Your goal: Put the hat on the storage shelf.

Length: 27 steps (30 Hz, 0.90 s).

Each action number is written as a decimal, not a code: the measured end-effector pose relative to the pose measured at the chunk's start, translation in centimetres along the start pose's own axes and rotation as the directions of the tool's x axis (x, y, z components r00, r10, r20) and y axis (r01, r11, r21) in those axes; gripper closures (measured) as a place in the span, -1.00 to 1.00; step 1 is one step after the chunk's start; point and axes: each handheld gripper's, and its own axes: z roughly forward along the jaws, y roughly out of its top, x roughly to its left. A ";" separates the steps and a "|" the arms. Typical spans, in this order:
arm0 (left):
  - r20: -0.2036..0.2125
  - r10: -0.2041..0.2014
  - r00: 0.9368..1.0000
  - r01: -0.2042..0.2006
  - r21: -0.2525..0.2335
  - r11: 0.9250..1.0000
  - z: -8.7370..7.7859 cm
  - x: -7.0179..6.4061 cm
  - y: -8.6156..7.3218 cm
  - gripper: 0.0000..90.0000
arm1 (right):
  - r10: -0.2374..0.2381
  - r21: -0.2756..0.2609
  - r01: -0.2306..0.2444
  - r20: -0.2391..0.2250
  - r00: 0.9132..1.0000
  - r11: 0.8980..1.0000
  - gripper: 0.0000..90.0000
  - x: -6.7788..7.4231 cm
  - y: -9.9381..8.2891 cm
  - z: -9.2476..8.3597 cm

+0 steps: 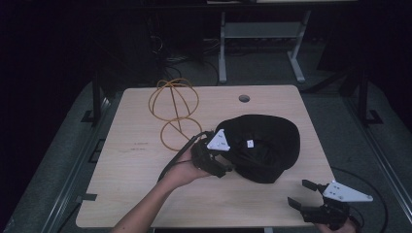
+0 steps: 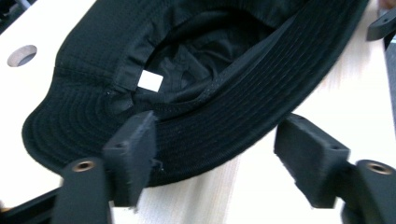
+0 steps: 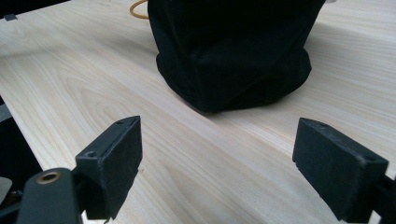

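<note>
A black bucket hat point(image 1: 267, 145) lies upside down on the right half of the wooden table point(image 1: 136, 160), with a small white label point(image 2: 150, 80) showing inside its crown. My left gripper point(image 1: 229, 160) is at the hat's left edge. In the left gripper view the jaws of my left gripper point(image 2: 217, 140) stand wide, with the stitched brim point(image 2: 196, 140) lying between them; one pad sits against the brim and the other is off it, over bare table. My right gripper point(image 1: 299, 191) is open near the table's front right corner, its jaws pointing at the hat point(image 3: 233, 51) with nothing between them.
A yellow wire stand point(image 1: 174, 109) of looped rings stands at the back left of the hat. A round cable hole point(image 1: 244, 98) is in the table's far edge. Dark floor, cables and a desk frame point(image 1: 262, 39) lie beyond the table.
</note>
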 end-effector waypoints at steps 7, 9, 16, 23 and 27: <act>0.023 0.002 1.000 -0.002 -0.006 1.000 0.8 0.5 0.0 0.11 | -0.004 0.007 0.004 -0.007 1.000 1.000 -0.66 0.2 0.1 0.1; 0.031 0.012 0.999 -0.011 -0.017 1.000 0.7 0.5 0.0 0.25 | -0.005 0.005 0.005 -0.007 1.000 1.000 -0.66 0.2 0.0 0.1; 0.074 0.005 0.997 0.000 -0.061 0.998 0.5 0.5 0.0 0.62 | -0.003 0.000 0.003 -0.010 1.000 1.000 -0.66 0.2 0.3 0.5; 0.095 0.007 0.995 0.003 -0.100 0.995 0.3 0.2 0.1 0.89 | -0.006 -0.012 0.006 -0.003 1.000 1.000 -0.66 0.5 0.7 1.0; 0.112 -0.006 0.994 0.020 -0.127 0.992 0.1 0.2 0.2 0.90 | 0.008 -0.030 -0.008 0.003 1.000 1.000 -0.66 0.6 1.0 1.3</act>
